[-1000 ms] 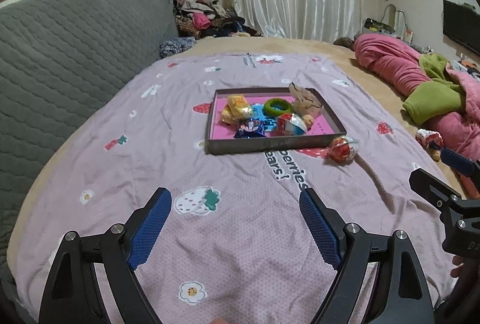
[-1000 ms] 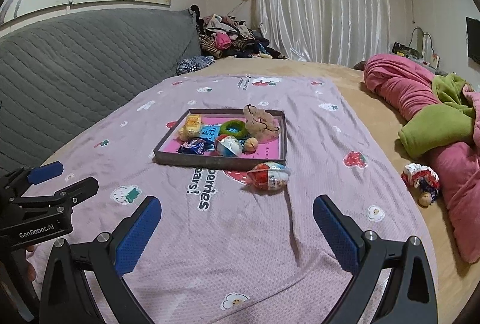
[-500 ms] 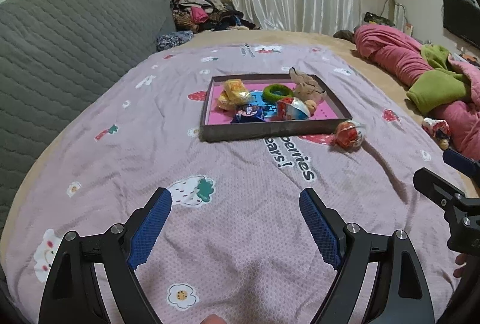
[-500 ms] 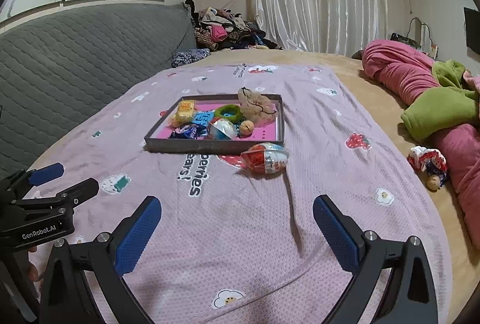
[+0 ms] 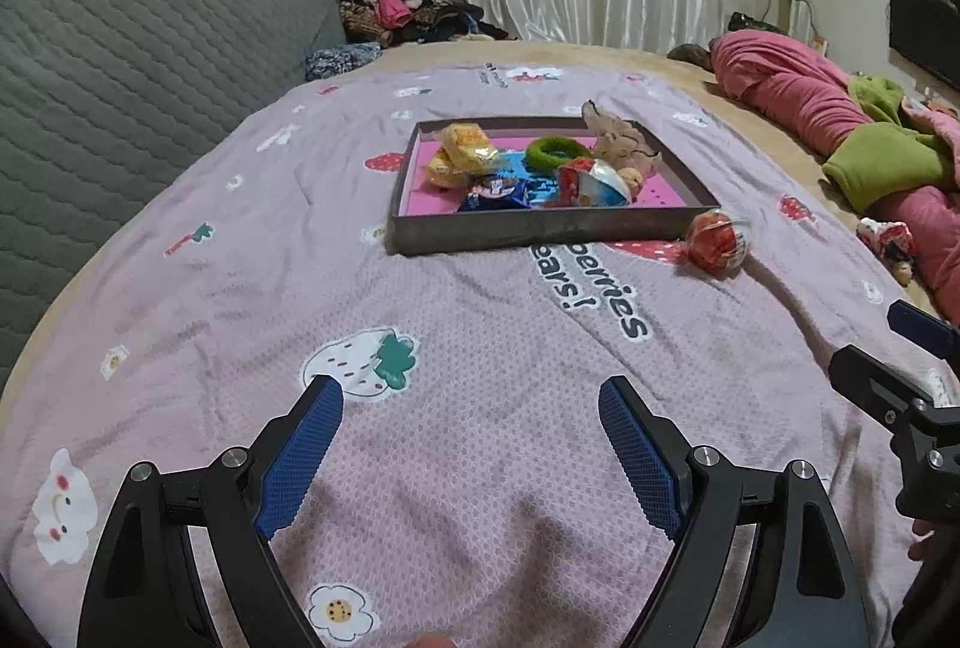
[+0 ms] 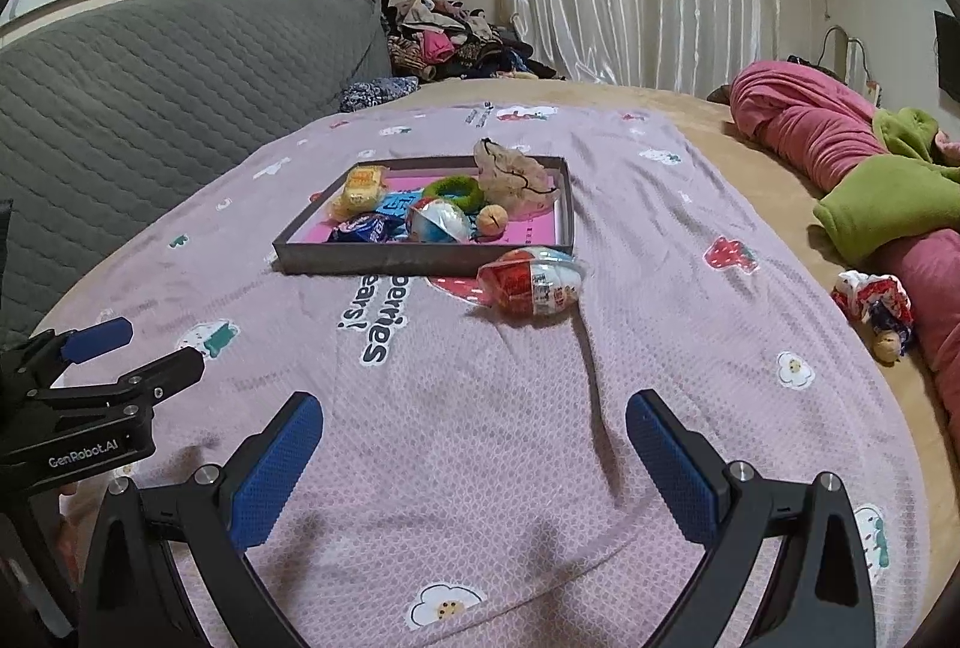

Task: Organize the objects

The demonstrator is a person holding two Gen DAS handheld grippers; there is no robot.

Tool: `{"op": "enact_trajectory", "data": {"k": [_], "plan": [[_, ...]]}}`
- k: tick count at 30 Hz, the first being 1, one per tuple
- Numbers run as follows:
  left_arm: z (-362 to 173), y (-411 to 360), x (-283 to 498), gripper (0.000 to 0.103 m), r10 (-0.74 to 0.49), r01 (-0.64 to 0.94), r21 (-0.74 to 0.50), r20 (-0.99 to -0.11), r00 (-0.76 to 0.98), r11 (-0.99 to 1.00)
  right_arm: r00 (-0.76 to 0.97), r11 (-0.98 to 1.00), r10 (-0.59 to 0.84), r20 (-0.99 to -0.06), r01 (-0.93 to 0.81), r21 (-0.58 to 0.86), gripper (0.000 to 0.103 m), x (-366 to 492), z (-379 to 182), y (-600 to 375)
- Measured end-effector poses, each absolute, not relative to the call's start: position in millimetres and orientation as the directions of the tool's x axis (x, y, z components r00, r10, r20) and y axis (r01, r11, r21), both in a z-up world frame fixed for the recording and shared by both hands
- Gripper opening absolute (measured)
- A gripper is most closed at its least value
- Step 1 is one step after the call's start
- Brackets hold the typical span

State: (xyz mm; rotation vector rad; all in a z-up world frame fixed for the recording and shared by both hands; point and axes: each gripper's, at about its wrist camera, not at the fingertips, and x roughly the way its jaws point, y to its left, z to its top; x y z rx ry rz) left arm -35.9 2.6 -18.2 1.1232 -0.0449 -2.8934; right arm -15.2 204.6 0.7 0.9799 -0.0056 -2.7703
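Observation:
A shallow dark tray [image 5: 540, 231] [image 6: 420, 258] with a pink floor lies mid-bed. It holds yellow snack packets [image 5: 465, 147], a green ring [image 5: 555, 151] [image 6: 454, 192], blue wrappers [image 6: 372, 228], a blue-and-white egg [image 6: 438, 222] and a beige pouch [image 6: 510, 171]. A red-and-white egg toy [image 5: 717, 243] [image 6: 531, 282] lies on the pink sheet just outside the tray's near right corner. My left gripper [image 5: 471, 408] hovers open over the bare sheet, well short of the tray. My right gripper [image 6: 474, 420] is also open and empty, short of the egg toy.
A small red-and-white doll [image 6: 876, 306] lies near the bed's right edge. Pink and green bedding [image 6: 870, 180] is heaped on the right. A grey quilted headboard [image 6: 150, 96] lines the left, with a clothes pile [image 6: 450, 36] behind.
Both grippers have sunk toward the sheet and come slightly nearer the tray, which sits lower and larger in both views. Jaws stay wide apart. No object has moved.

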Motion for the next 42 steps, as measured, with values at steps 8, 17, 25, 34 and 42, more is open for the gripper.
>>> {"op": "enact_trajectory", "data": {"k": [8,17,25,34,42], "plan": [[-27.9,4.0,-41.7,0.088,-0.037,0.012,0.042,-0.677,-0.735,-0.999,-0.755,-0.980,-0.184,-0.630,0.192,0.056,0.102,-18.7,-6.2,201.1],[-24.3,3.2,-41.5,0.088,-0.046,0.024,0.042,-0.661,-0.749,-0.999,-0.756,-0.979,-0.189,-0.626,0.197,0.058,0.102,-21.4,-5.7,201.0],[-26.1,1.9,-42.2,0.088,-0.039,0.020,0.036,-0.669,-0.742,-0.999,-0.753,-0.978,-0.189,-0.630,0.199,0.055,0.102,-21.5,-7.0,200.1],[-27.5,4.4,-42.6,0.088,-0.040,0.014,0.044,-0.669,-0.742,-0.999,-0.752,-0.978,-0.186,-0.632,0.201,0.048,0.102,-20.2,-8.6,198.8],[-28.4,3.0,-43.5,0.088,-0.056,0.030,0.051,-0.659,-0.750,-0.998,-0.752,-0.979,-0.182,-0.634,0.196,0.048,0.102,-21.1,-9.4,199.1]]}}
